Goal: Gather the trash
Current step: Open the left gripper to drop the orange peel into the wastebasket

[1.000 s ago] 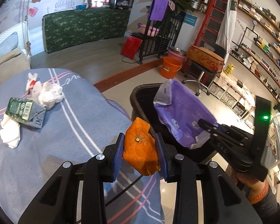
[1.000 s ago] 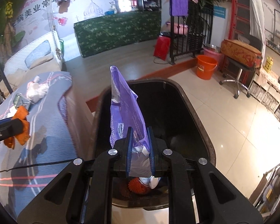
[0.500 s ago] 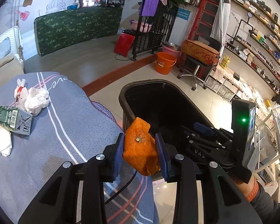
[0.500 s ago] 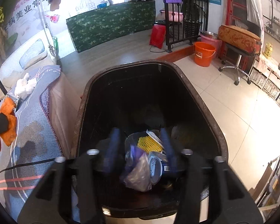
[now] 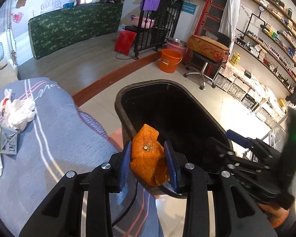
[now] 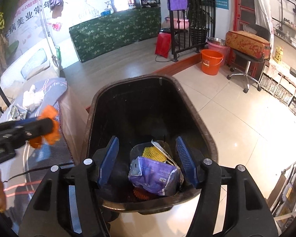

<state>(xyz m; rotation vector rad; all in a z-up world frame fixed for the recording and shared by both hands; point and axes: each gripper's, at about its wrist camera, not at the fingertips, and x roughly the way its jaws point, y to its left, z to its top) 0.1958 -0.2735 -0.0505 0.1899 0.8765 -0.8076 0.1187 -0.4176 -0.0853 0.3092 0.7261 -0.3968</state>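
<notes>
one orange peel [image 5: 146,158] stands upright, pinched by left gripper [image 5: 148,165] fingers.

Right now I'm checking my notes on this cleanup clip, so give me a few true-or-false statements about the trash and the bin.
1. The left gripper grips an orange peel. True.
2. The purple packet is between the right gripper's pads. False: it lies in the black bin; the jaws are opening, empty.
3. White tissues lie on the grey cloth. True.
4. The bin is empty. False: it holds trash.
</notes>
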